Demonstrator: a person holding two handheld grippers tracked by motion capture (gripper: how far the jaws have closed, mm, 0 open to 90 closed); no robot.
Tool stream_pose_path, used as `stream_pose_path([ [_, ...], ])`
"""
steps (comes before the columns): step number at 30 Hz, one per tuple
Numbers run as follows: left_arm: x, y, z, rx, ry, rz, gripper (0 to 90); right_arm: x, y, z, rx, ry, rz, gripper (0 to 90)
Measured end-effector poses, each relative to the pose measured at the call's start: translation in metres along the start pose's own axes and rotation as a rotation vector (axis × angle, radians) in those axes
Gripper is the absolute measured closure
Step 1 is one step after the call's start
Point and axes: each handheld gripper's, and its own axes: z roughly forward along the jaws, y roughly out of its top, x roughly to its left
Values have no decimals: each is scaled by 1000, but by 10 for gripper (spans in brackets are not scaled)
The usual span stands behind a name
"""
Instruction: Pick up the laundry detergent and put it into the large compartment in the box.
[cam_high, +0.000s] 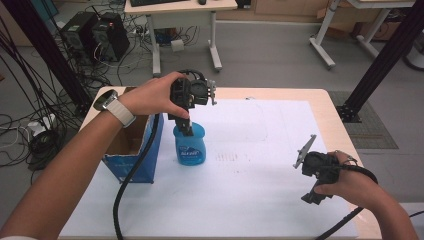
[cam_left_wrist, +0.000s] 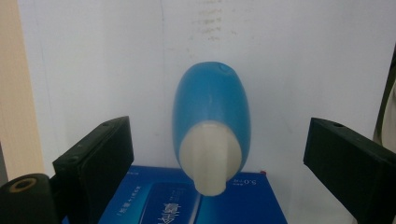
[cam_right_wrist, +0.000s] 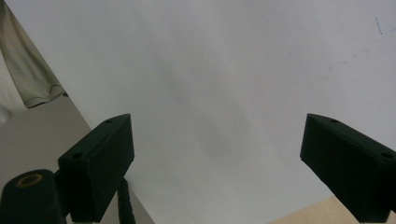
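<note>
I am looking down on a desk (cam_high: 320, 107) covered with a white sheet. Left of centre in the high view a blue bottle (cam_high: 190, 145) with a pale cap stands upright on the sheet, just beside an open blue-sided cardboard box (cam_high: 137, 160) at its left. My left gripper (cam_high: 187, 127) hangs directly over the bottle, pointing down, its fingers (cam_left_wrist: 95, 158) spread wide apart. In the left gripper view the bottle (cam_left_wrist: 211, 126) sits centred in the gap between them, cap toward the camera, with clear space on both sides, so nothing is held. My right gripper (cam_high: 312, 196) rests low at the lower right of the high view, well apart from the bottle; its own view shows its fingers (cam_right_wrist: 100, 161) wide apart over bare white sheet. I judge this to be the approach before a grasp: the left gripper is lined up but not yet gripping. The next move calls for lowering straight down until the fingers flank the bottle's body, then closing evenly, without tipping it against the box.
</note>
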Motion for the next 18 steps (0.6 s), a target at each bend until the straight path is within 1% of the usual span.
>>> stream_pose_path([
  [3,3,2,6,13,-5,-1,87,0,0,0,0,-1,4,91],
  [7,5,3,15,24,-10,9,88,1,-1,1,2,0,3,91],
  [9,8,1,20,20,-20,6,88,1,-1,1,1,2,8,91],
  [14,10,-1,27,18,-25,3,88,1,-1,2,-1,4,11,91],
  [17,10,-3,32,17,-20,-1,88,1,0,4,0,7,12,91],
  [18,9,-3,34,20,-20,-2,91,1,0,4,1,10,7,91],
])
